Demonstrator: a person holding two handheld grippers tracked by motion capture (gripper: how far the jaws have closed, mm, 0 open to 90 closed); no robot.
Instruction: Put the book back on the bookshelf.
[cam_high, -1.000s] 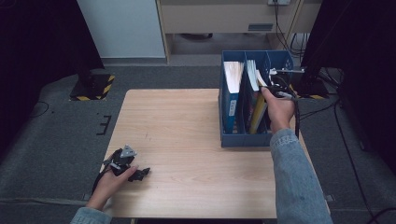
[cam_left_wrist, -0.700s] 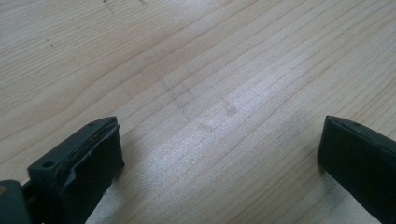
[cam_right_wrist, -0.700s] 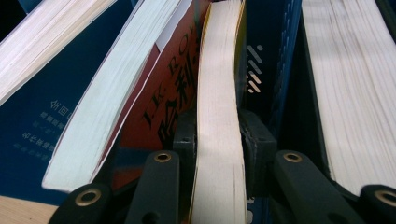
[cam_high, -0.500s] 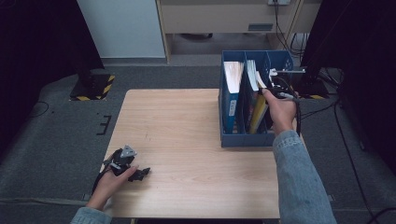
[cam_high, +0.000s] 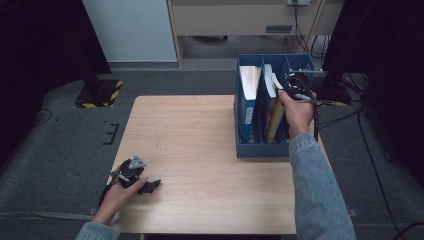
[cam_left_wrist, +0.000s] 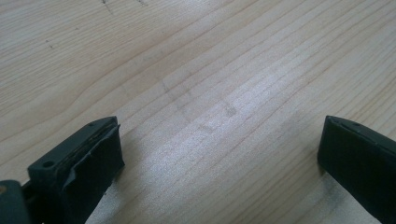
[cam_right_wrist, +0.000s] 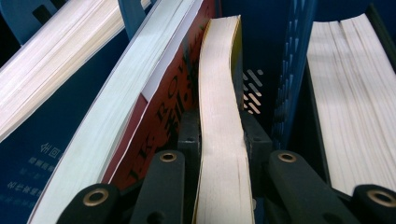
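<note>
A blue desk file box stands at the table's right edge, with books upright in its compartments. In the middle compartment my right gripper is shut on a thin yellow-covered book. From the right gripper view, my right gripper has its pads pressed on both sides of that book's bowed page edge. A red-covered book leans against it on the left. My left gripper rests open near the table's front left corner. Its jaws stand wide apart over bare wood.
More books fill the box's other compartments: one with white pages on the left and another beyond the divider. The wooden table lies between the two hands. Cables trail past the box on the right.
</note>
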